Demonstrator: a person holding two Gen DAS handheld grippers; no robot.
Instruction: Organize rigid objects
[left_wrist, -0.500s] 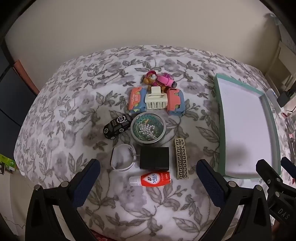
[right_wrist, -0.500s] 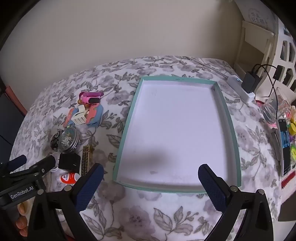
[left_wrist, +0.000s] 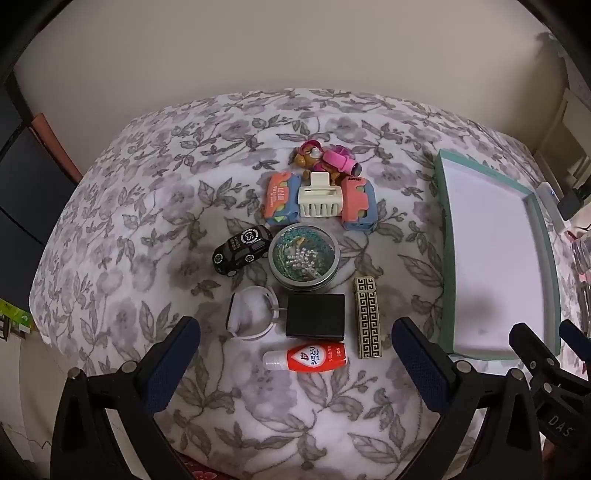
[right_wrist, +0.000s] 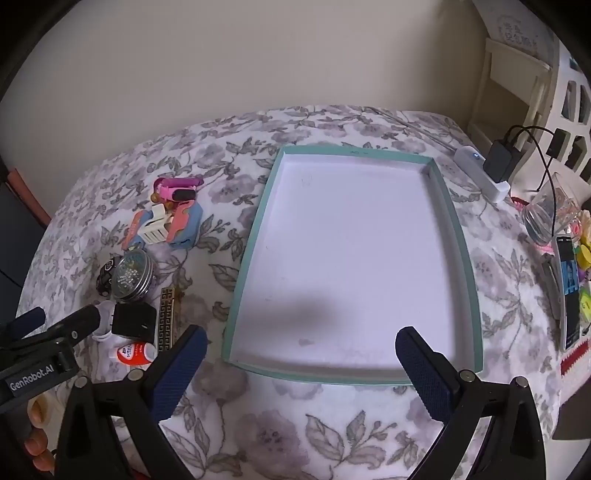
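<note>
Beside the tray (right_wrist: 255, 236), clustered toys (left_wrist: 321, 199) crowd

A glossy black toy car (left_wrist: 242, 249) and metal-rimmed round tin (left_wrist: 303, 256) lie on soft printed cloth (left_wrist: 147, 221).

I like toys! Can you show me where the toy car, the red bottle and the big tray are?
toy car (left_wrist: 242, 249), left wrist view, on its roof.
red bottle (left_wrist: 314, 357), left wrist view, on its label.
tray (right_wrist: 460, 236), right wrist view, on its right rim.
</note>
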